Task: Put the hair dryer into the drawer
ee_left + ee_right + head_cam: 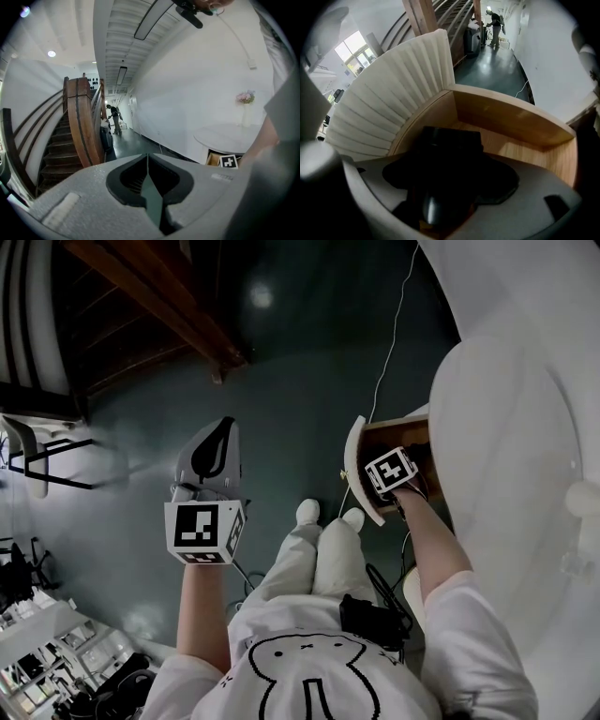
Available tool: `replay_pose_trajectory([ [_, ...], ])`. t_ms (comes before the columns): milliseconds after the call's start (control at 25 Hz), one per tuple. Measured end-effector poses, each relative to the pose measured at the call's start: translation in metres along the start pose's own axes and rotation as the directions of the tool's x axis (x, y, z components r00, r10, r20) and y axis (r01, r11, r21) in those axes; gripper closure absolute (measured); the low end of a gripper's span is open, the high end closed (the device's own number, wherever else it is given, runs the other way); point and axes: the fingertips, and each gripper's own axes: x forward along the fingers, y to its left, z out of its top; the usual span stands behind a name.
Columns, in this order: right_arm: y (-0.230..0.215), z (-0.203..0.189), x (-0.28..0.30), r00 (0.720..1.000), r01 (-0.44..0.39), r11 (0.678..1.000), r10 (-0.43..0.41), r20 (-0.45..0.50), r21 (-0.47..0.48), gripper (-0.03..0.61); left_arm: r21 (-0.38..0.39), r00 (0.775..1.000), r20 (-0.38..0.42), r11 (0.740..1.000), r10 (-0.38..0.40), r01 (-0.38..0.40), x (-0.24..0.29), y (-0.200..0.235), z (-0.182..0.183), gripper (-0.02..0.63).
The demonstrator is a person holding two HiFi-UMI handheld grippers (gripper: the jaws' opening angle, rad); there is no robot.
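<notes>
Only the right gripper view shows the black hair dryer (451, 143), pinched by the right gripper (452, 169) inside the wooden drawer (508, 118). Left gripper (148, 161): pressed together, empty, above the floor (300, 381).

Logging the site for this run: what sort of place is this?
Likely an indoor hall or showroom: a wooden staircase, a dark glossy floor, and a white round table with a wooden drawer.

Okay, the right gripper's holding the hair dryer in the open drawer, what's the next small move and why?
Probably lower it slightly and open the jaws. The right gripper is shut on the black hair dryer, within the walls of the wooden drawer; whether it rests on the drawer's bottom I cannot tell.
</notes>
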Motion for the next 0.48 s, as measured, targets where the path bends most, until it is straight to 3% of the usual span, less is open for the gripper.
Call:
replay_pose_trajectory([
  [160, -0.001, 0.004, 0.009, 1.000, 0.015, 1.000, -0.016, 0.018, 0.005, 0.215, -0.006, 1.000, -0.014, 1.000, 0.006, -0.006, 0.002, 0.004, -0.010, 0.592],
  [480, -0.002, -0.008, 0.015, 0.999, -0.044, 0.999, 0.044, -0.017, 0.005, 0.219, -0.010, 0.999, -0.042, 1.000, 0.010, -0.011, 0.006, 0.010, -0.022, 0.592],
])
